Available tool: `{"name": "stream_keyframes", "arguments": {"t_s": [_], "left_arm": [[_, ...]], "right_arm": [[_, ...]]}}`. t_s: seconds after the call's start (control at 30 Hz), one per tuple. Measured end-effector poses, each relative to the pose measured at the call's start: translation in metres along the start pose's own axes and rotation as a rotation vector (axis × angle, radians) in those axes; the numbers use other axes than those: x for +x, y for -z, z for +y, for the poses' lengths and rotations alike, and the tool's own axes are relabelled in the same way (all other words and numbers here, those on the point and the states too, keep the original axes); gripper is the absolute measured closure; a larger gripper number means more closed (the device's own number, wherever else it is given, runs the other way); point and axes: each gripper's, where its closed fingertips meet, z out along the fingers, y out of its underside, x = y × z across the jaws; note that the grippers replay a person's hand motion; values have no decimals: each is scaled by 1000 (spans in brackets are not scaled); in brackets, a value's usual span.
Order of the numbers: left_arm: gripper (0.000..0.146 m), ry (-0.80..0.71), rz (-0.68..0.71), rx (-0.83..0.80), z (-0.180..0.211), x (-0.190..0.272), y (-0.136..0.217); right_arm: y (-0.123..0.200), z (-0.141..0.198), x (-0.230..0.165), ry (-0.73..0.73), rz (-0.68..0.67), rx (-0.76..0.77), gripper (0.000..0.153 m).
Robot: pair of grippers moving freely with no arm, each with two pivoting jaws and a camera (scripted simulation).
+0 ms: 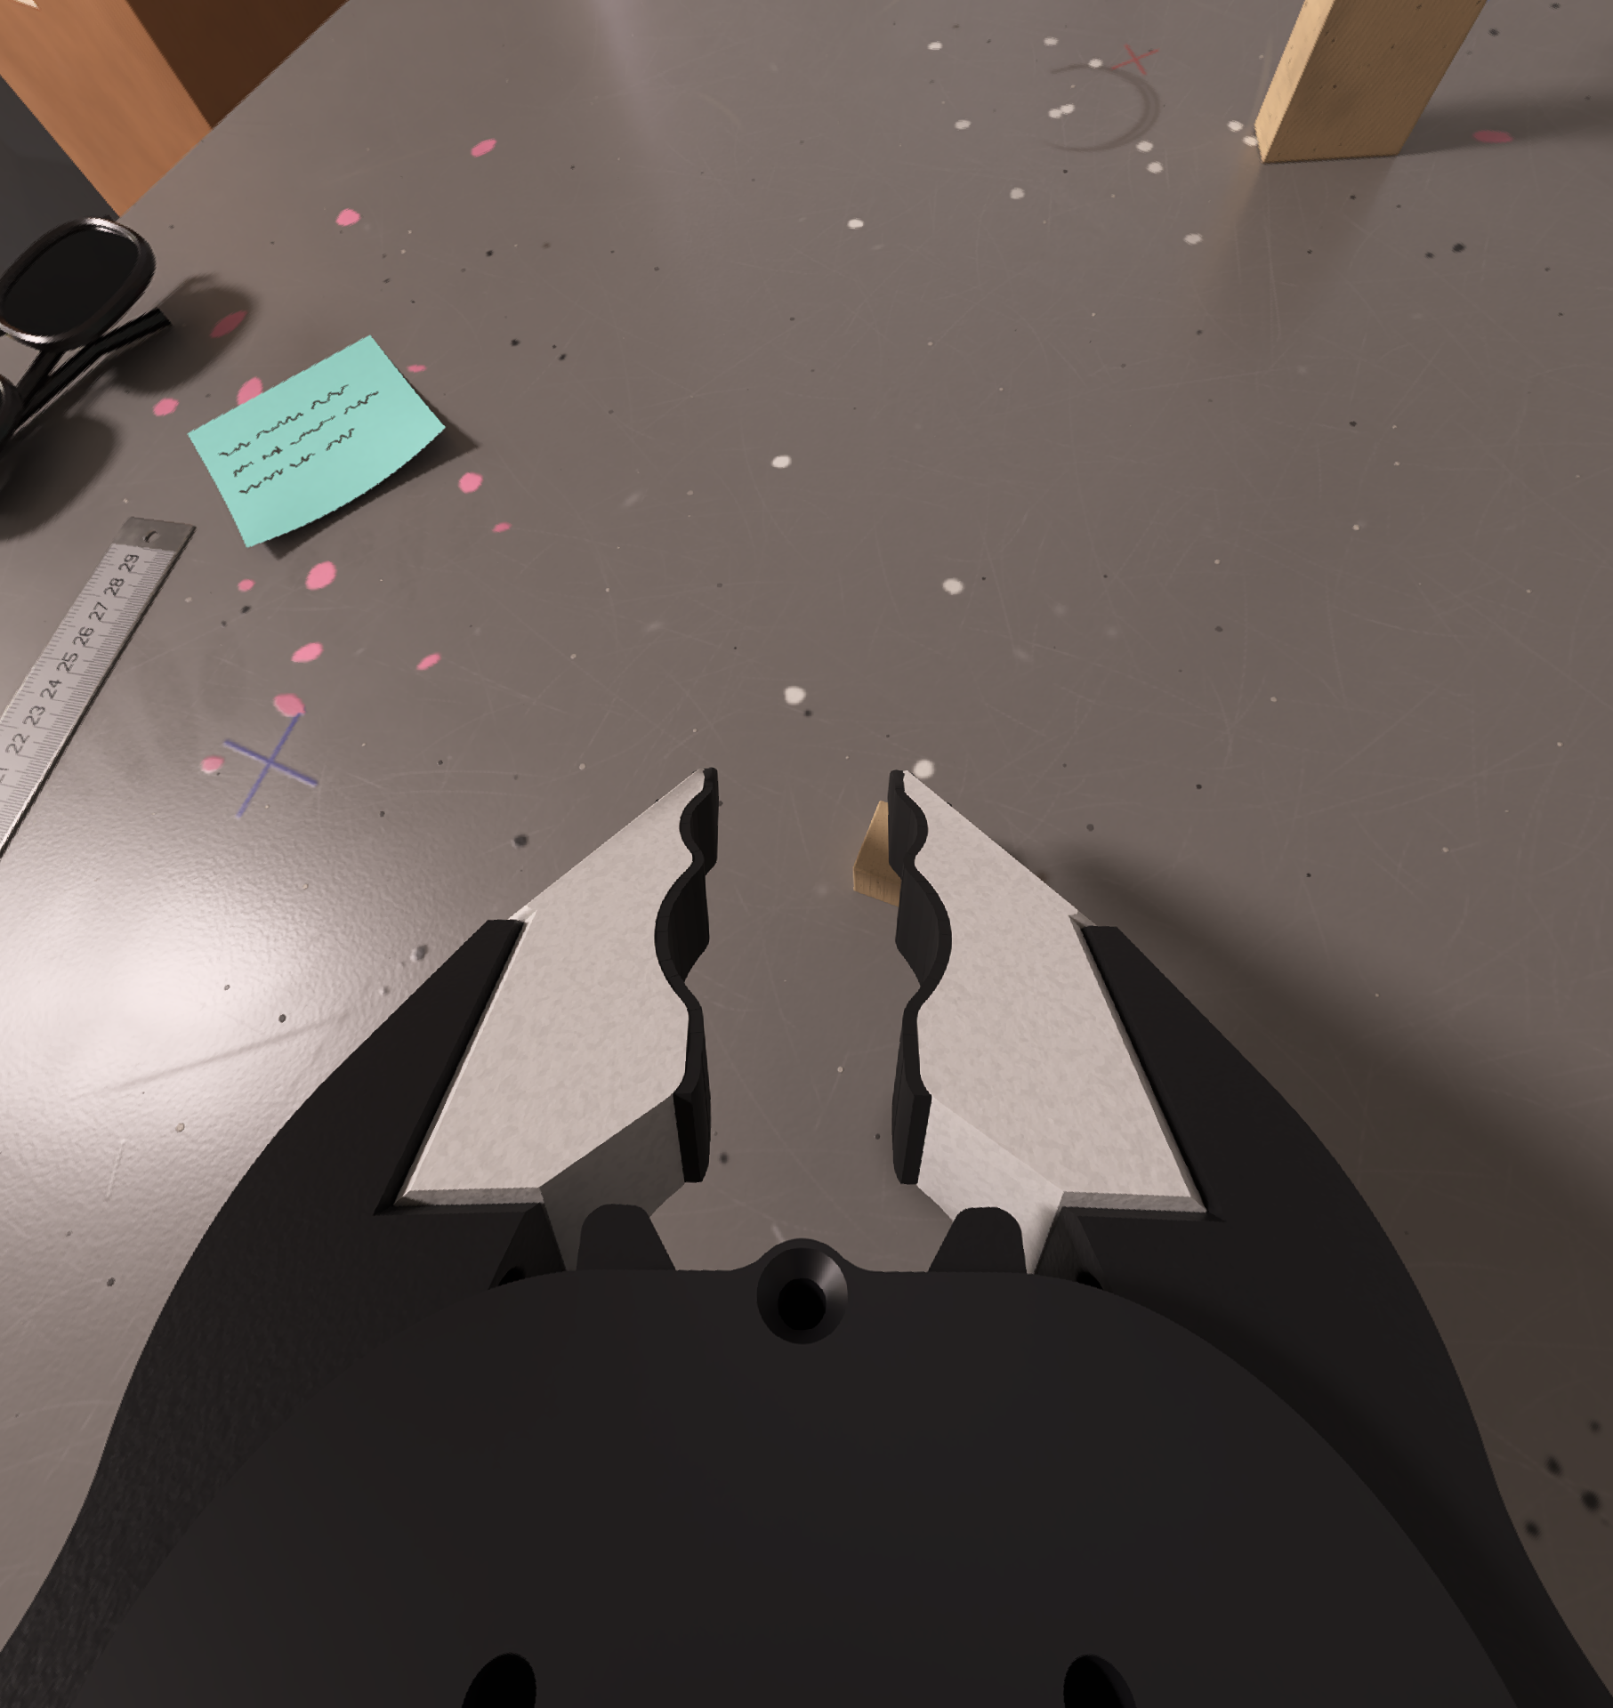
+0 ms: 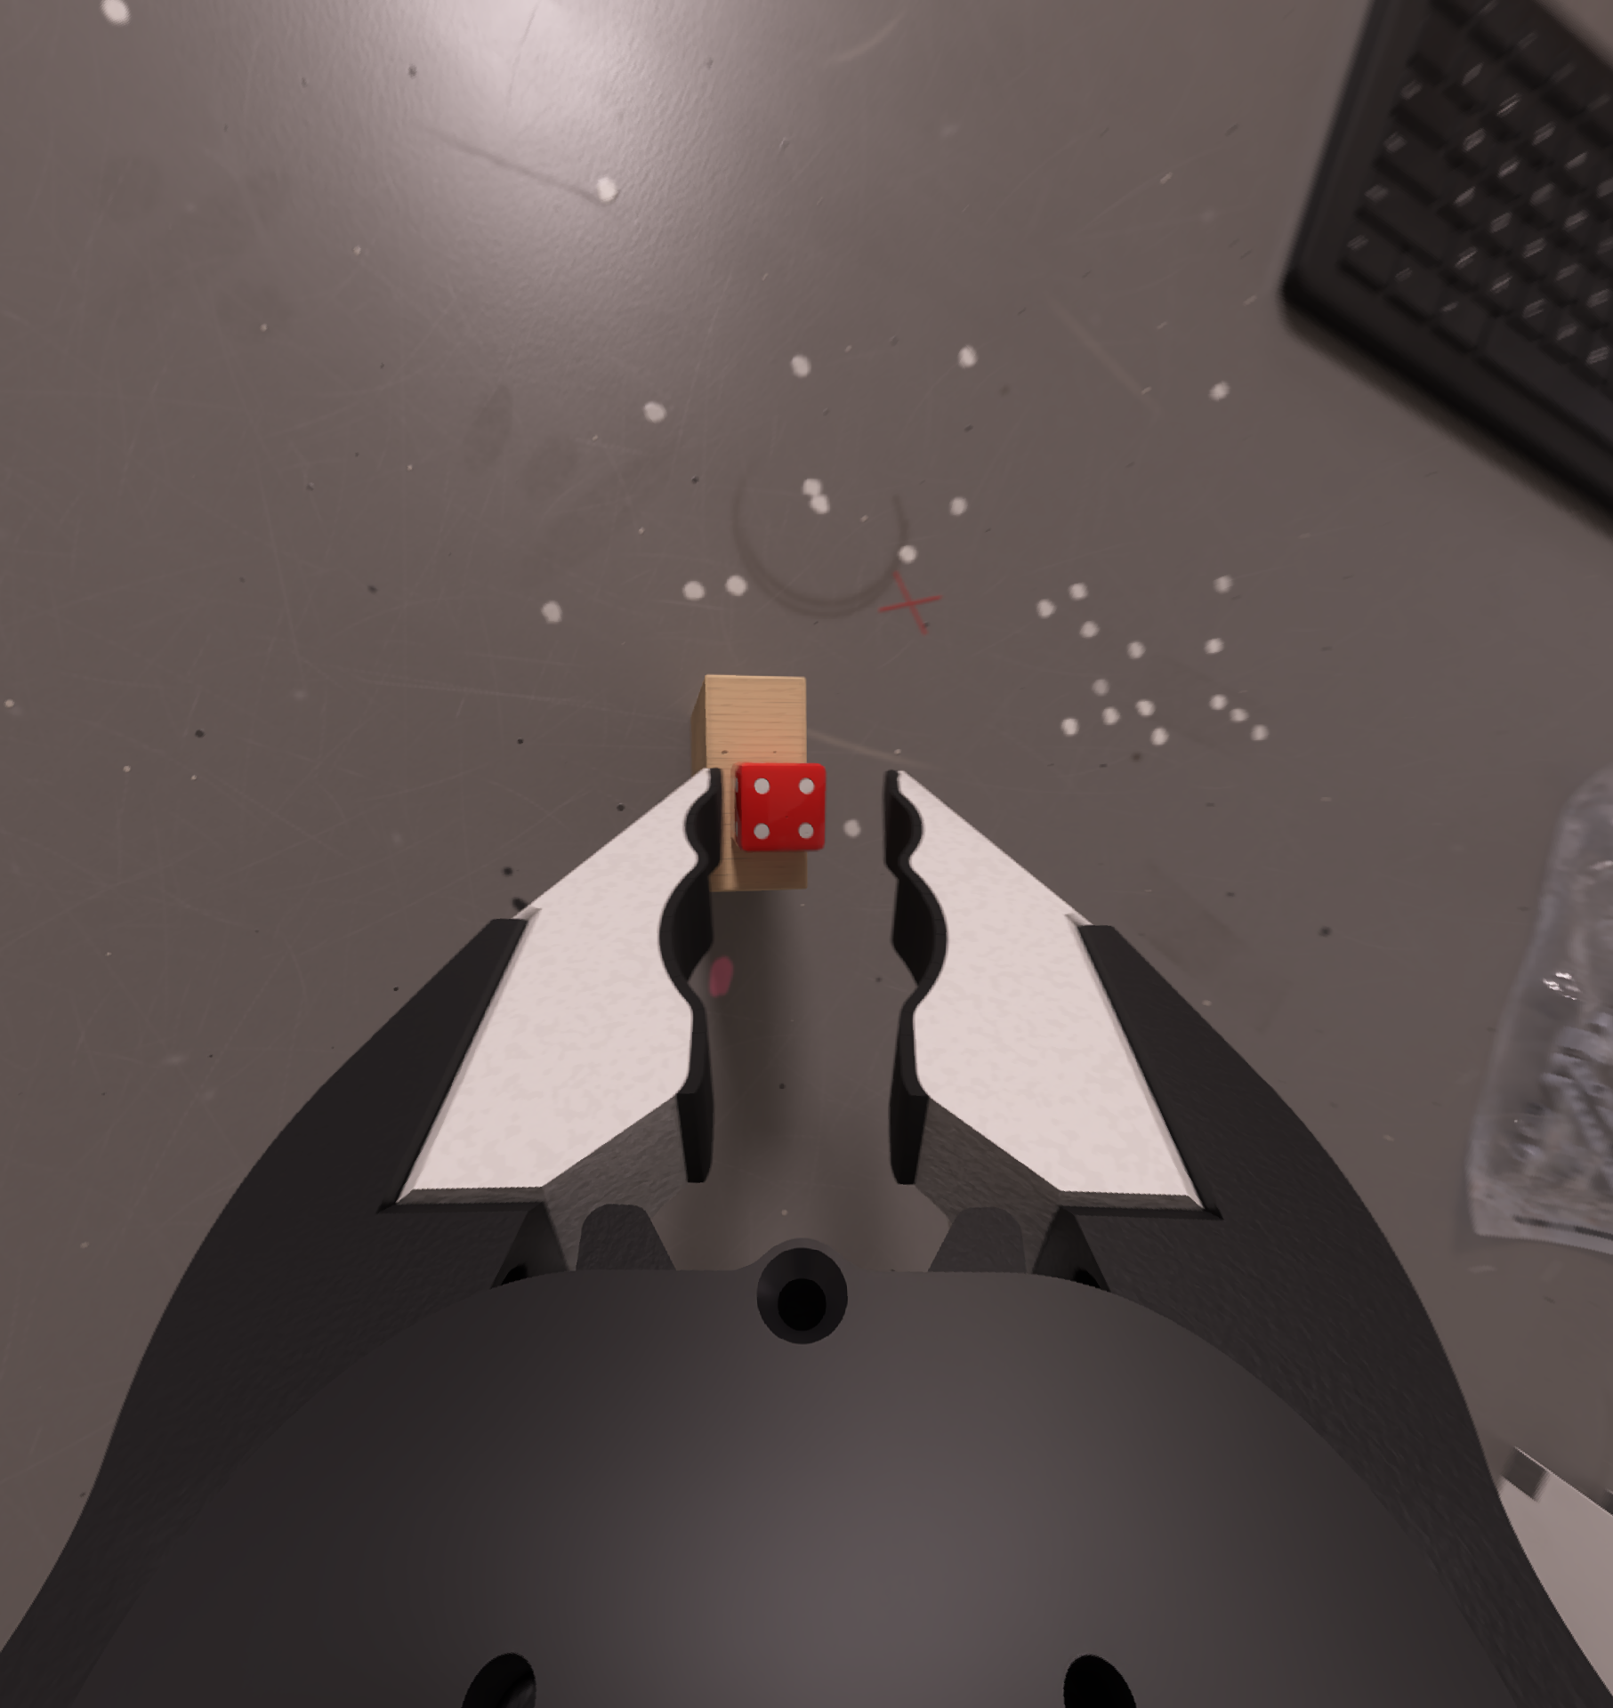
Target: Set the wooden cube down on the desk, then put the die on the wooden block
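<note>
In the right wrist view a light wooden block stands on the grey desk, and a red die with its four-pip face up sits on it. My right gripper is open above them. The die lies between the fingertips, close to the left one and apart from the right one. My left gripper is open and empty over the desk. A small wooden piece shows partly behind its right finger. The standing wooden block is far off at the top right, its top cut off.
Black sunglasses, a teal sticky note, a metal ruler and a brown box lie to the left. A black keyboard and a clear plastic bag lie to the right.
</note>
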Motion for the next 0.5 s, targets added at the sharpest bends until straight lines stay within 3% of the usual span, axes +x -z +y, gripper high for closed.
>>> {"name": "stream_keyframes", "arguments": {"t_s": [0.07, 0.13, 0.27, 0.37, 0.5], "left_arm": [[109, 2, -4, -1, 0, -1, 0], [109, 6, -13, 0, 1, -3, 0], [110, 27, -19, -6, 3, -6, 0], [110, 26, -32, -9, 4, -8, 1], [110, 28, -50, -13, 6, -12, 4]], "right_arm": [[14, -11, 3, 16, 46, 43, 108], [37, -41, -13, 66, 34, 181, 108], [69, -109, -118, 320, -312, 513, 116], [46, -127, -198, 521, -543, 551, 116], [-14, -130, -260, 688, -705, 486, 109]]}}
